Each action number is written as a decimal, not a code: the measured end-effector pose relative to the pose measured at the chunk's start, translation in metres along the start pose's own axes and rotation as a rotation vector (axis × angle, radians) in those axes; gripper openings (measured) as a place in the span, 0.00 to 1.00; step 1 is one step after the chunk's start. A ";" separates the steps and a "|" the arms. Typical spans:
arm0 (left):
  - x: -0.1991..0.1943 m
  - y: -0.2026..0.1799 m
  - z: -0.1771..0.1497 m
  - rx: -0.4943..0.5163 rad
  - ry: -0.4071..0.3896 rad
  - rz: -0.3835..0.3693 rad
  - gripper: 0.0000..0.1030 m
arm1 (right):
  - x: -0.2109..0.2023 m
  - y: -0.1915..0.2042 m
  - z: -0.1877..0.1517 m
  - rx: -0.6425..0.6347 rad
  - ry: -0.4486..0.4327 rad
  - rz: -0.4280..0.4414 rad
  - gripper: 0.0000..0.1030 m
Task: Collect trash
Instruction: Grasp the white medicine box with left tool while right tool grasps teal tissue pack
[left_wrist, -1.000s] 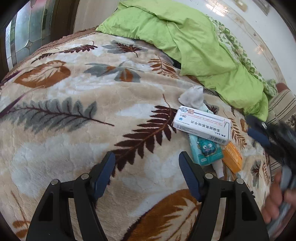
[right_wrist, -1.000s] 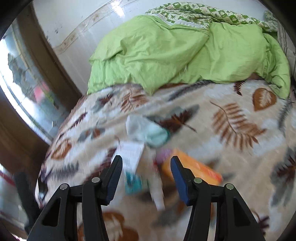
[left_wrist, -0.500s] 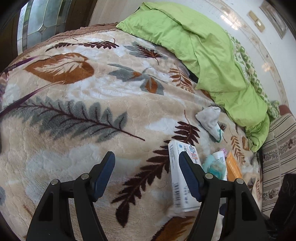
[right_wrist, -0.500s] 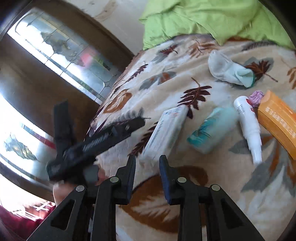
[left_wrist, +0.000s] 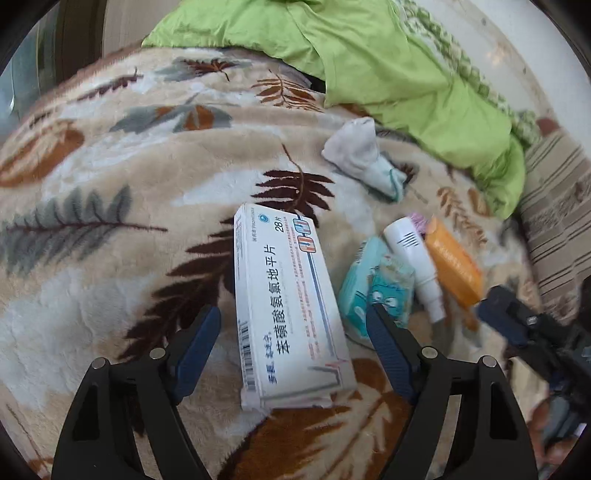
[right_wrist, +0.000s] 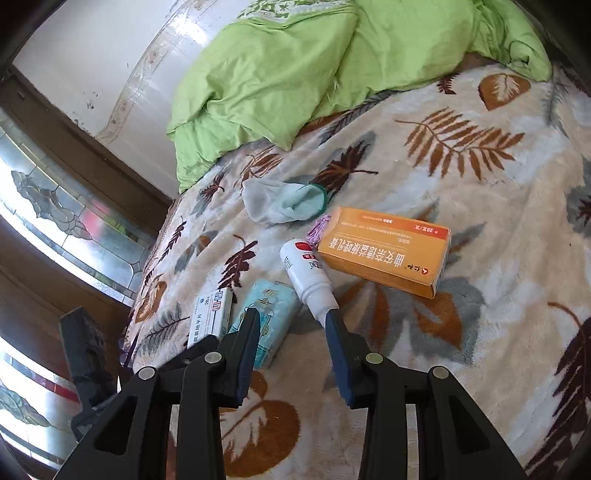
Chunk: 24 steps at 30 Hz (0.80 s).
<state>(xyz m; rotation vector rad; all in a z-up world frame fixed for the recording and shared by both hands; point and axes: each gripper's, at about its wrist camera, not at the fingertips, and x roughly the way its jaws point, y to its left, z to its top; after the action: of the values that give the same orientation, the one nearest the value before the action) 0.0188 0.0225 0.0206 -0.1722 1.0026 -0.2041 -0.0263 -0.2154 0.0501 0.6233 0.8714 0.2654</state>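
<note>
Spread wide, left gripper (left_wrist: 293, 332), straddling the long white cardboard medicine box (left_wrist: 288, 306) flat on the fuzzy leaf-print blanket (left_wrist: 110, 192), probably to pinch its sides. Open too, right gripper (right_wrist: 293, 332), near the white plastic bottle (right_wrist: 306, 275), holding nothing.

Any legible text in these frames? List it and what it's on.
"苯磺酸氨氯地平片" and "28片": white rectangular medicine box, lying between the open left gripper's fingers.
"28片" again on that box in the right wrist view.
Orange cardboard box: upside-down Chinese print, too uncertain to quote.
White plastic spray bottle, teal tissue pack: print too small.
</note>
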 end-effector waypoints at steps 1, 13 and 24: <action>0.003 -0.006 0.000 0.042 -0.015 0.062 0.77 | -0.001 0.002 -0.001 -0.001 -0.001 -0.001 0.38; -0.006 0.032 0.010 -0.057 -0.069 0.109 0.50 | 0.032 0.020 -0.014 -0.007 0.064 0.033 0.48; -0.030 0.063 0.010 -0.120 -0.110 0.070 0.50 | 0.079 0.030 -0.008 0.014 0.073 -0.093 0.57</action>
<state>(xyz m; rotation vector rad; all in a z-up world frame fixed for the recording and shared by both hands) 0.0172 0.0918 0.0351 -0.2552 0.9106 -0.0698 0.0177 -0.1523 0.0147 0.5869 0.9706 0.1993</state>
